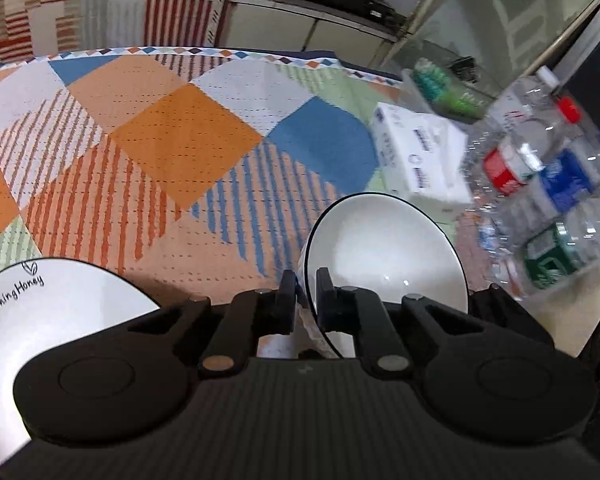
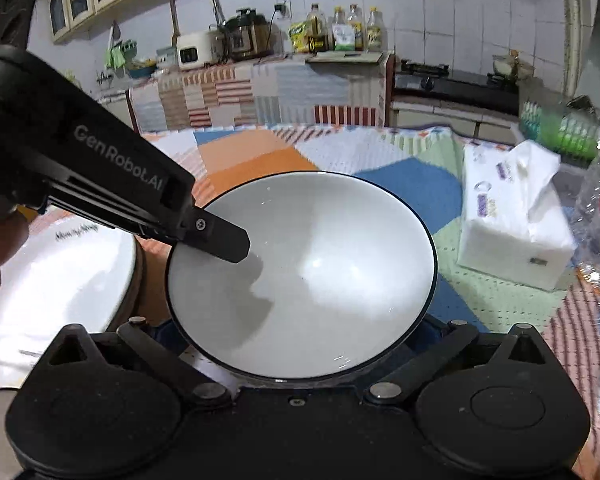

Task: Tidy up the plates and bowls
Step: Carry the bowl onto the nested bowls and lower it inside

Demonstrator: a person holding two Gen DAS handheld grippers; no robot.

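Bowl (image 1: pixel 384 256) sits nearest, its rim pinched between the closed left gripper (image 1: pixel 306 292), probably so it can be carried to the plate (image 1: pixel 52 312) just beside it. Right gripper (image 2: pixel 300 360) is spread wide below the bowl, fingers hidden, holding nothing. Tissue pack (image 2: pixel 512 224) and bottles (image 1: pixel 548 184) stand farther off.

Bright overhead light glares inside the white black-rimmed ceramic bowl (image 2: pixel 312 276); the clear plastic bottles (image 1: pixel 540 184) smear with blur, and straight edges bow toward the corners
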